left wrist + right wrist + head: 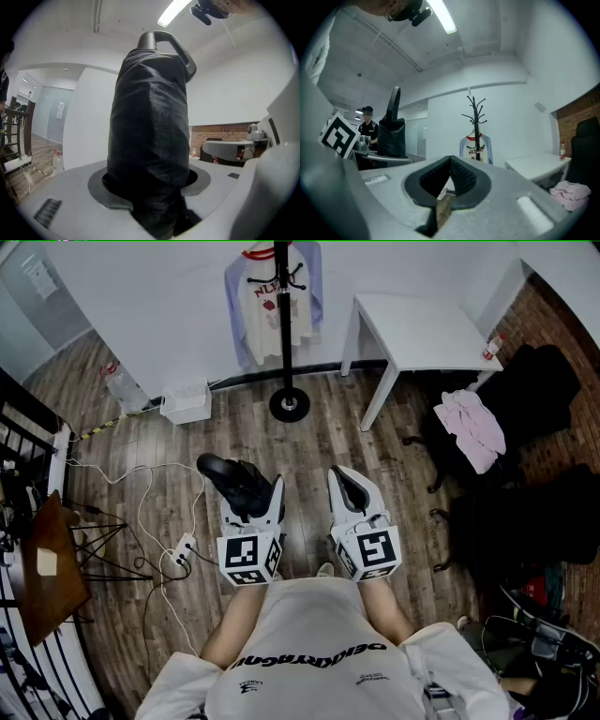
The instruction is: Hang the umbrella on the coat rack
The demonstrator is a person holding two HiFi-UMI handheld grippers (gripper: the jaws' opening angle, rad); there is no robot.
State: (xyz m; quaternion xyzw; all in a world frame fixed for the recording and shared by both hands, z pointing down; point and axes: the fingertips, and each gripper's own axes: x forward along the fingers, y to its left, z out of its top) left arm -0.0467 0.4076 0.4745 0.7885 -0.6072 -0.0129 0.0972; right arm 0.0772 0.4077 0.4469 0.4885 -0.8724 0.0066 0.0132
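A black folded umbrella [234, 486] stands between the jaws of my left gripper [248, 504], which is shut on it. In the left gripper view the umbrella [150, 136] fills the middle, its loop handle at the top, and the left gripper [150, 190] clamps its lower part. My right gripper [349, 491] is beside it, shut and holding nothing; in its own view the right gripper [446, 187] shows nothing between the pads. The black coat rack [282, 324] stands ahead by the white wall with a shirt [270, 306] hanging on it. The coat rack [476, 123] also shows in the right gripper view.
A white table [422, 334] stands right of the rack. Black chairs with a pink cloth [473, 427] are at the right. A white box [186, 401], a bottle [122, 385], a power strip with cables [183, 547] and a wooden stool [47, 568] lie left.
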